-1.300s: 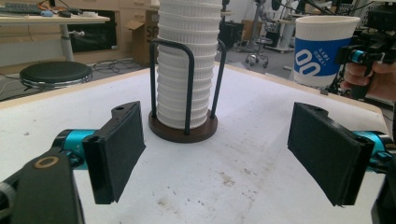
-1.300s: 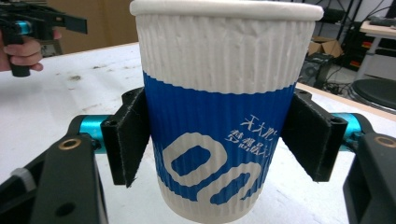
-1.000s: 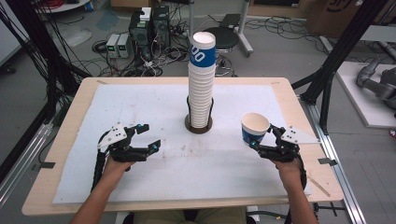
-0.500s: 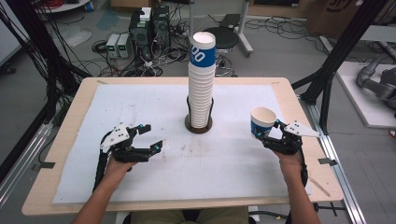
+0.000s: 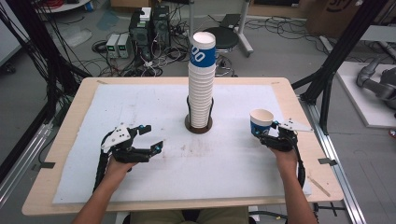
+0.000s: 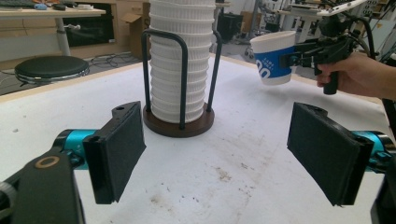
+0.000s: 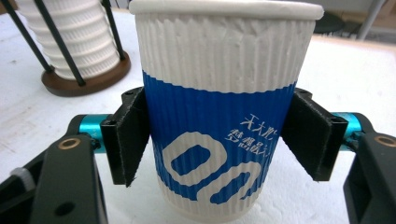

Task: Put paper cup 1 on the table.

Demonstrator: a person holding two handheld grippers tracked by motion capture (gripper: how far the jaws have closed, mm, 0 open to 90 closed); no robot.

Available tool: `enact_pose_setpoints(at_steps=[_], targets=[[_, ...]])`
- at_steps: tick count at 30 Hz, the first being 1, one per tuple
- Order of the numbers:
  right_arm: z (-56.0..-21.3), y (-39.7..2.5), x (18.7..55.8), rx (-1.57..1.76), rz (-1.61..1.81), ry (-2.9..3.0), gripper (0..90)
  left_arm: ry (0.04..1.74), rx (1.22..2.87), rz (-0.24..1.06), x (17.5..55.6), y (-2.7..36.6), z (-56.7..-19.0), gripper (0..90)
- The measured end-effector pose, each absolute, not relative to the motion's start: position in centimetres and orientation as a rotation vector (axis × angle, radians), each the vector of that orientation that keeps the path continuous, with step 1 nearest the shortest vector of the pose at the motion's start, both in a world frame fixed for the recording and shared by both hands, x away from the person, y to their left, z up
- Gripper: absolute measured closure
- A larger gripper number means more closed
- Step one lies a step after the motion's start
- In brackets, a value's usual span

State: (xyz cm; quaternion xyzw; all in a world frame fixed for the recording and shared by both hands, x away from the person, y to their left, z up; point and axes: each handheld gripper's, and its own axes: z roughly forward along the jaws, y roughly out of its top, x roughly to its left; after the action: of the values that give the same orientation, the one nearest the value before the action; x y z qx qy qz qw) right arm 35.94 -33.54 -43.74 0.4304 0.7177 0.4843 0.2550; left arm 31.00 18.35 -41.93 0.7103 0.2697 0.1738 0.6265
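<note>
Right tool [image 5: 275,136] | clamped on paper cup [image 5: 261,122], right of frame, lifted slightly rightward since a second ago, clear of surface [image 5: 233,168] | Left tool [image 5: 145,139] | wide open, empty, lower left | Cup stack [image 5: 201,84] | centre, in holder | likely carrying cup away from stack.

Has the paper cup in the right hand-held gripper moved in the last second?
Yes. The paper cup has risen and drifted slightly right, away from the cup stack, held by the right hand-held gripper.
</note>
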Motion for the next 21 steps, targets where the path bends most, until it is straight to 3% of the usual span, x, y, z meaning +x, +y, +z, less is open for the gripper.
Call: enact_pose_setpoints(at_steps=[21], targets=[[-44.7, -34.1, 35.1, 1.203, 1.233, 2.071, 25.9, 0.621, 1.644, 0.389, 31.0, 18.2, -42.0, 19.1]])
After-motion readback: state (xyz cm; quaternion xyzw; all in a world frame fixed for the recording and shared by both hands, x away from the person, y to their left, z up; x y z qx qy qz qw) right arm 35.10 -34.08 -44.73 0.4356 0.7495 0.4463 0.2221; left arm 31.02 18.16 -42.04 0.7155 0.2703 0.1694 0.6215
